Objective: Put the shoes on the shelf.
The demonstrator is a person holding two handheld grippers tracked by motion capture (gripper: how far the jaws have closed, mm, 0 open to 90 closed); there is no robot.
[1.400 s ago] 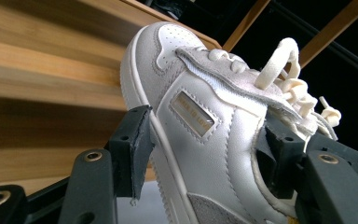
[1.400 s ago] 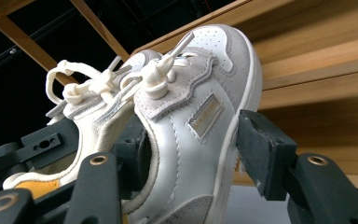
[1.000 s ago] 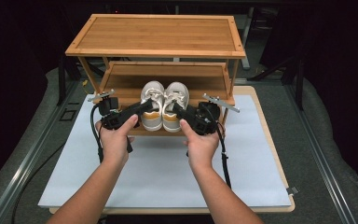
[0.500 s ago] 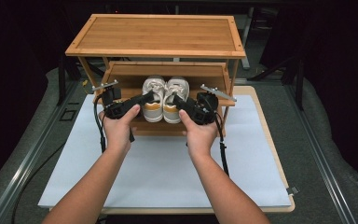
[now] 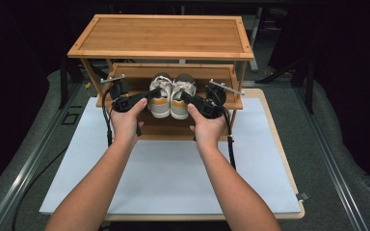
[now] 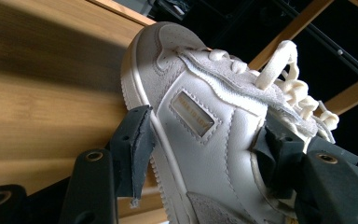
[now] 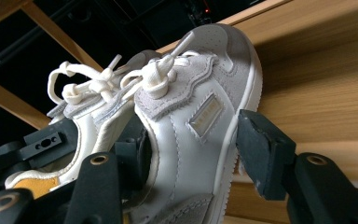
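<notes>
A pair of white lace-up shoes with tan insoles sits side by side over the lower shelf [image 5: 173, 129] of a bamboo rack, toes pointing to the back. My left gripper [image 5: 149, 94] is shut on the left shoe [image 5: 160, 102]. One pad presses its outer sole and the other sits at the shoe's opening [image 6: 205, 158]. My right gripper [image 5: 187, 97] is shut on the right shoe [image 5: 179, 103] in the same way, one jaw inside the opening and one pad against the outer sole [image 7: 198, 158]. Whether the soles rest on the shelf I cannot tell.
The rack's top board [image 5: 159, 36] overhangs the shoes and both grippers. Rack posts [image 5: 92, 79] stand on either side. A white mat [image 5: 173, 178] covers the wooden table in front of the rack. Dark floor and metal rails [image 5: 24, 168] flank the table.
Both hands have moved away from the person with the shoes still held, carrying the pair farther back under the top board along the lower shelf.
</notes>
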